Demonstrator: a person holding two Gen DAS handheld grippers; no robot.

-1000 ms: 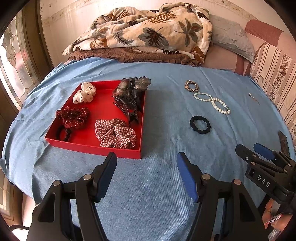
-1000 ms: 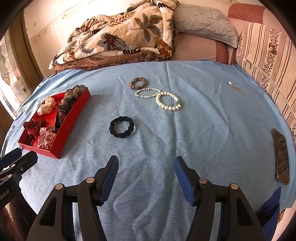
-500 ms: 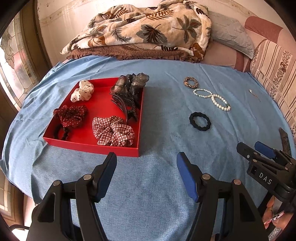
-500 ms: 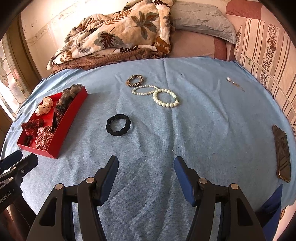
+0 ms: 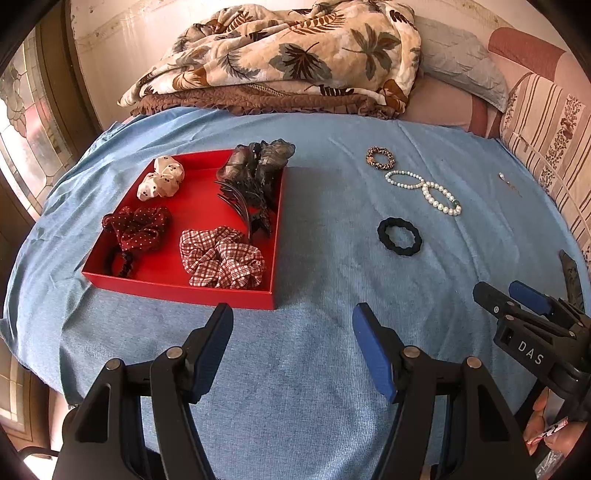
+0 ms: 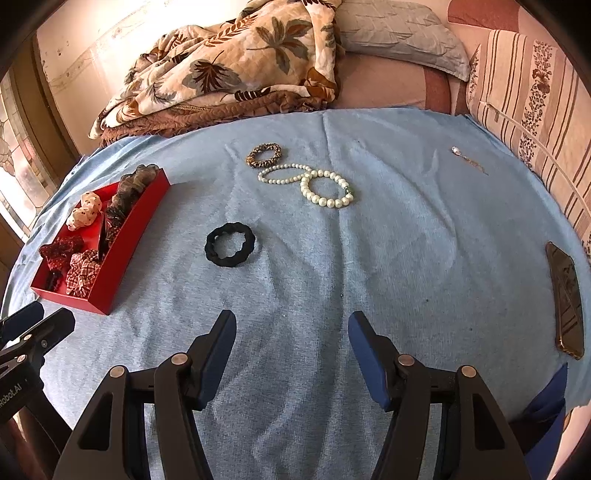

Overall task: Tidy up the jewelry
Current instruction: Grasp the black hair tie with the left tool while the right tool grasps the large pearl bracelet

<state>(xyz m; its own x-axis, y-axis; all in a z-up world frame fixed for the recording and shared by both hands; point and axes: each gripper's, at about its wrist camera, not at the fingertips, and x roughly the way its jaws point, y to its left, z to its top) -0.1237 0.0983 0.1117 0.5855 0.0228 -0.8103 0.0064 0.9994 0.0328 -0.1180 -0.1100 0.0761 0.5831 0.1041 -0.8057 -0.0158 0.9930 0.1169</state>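
Observation:
A red tray (image 5: 177,288) (image 6: 129,236) on the blue cloth holds several scrunchies and a dark hair claw (image 5: 251,177). Loose on the cloth lie a black scrunchie (image 5: 399,236) (image 6: 229,244), two pearl bracelets (image 5: 424,186) (image 6: 306,182), a leopard-print scrunchie (image 5: 381,158) (image 6: 264,155) and a small pendant (image 5: 509,182) (image 6: 468,159). My left gripper (image 5: 291,317) is open and empty, just short of the tray's near right corner. My right gripper (image 6: 291,325) is open and empty, short of the black scrunchie; it also shows in the left wrist view (image 5: 513,299).
A phone (image 6: 565,299) lies at the cloth's right edge. A folded leaf-print quilt (image 5: 280,59) and pillows (image 6: 399,33) are piled at the back. Striped cushions (image 6: 532,96) line the right side. A window (image 5: 22,122) is on the left.
Both grippers have drawn slightly back or up, so the tray and jewelry sit a little higher in the views. Nothing on the cloth has moved. Both grippers stay open.

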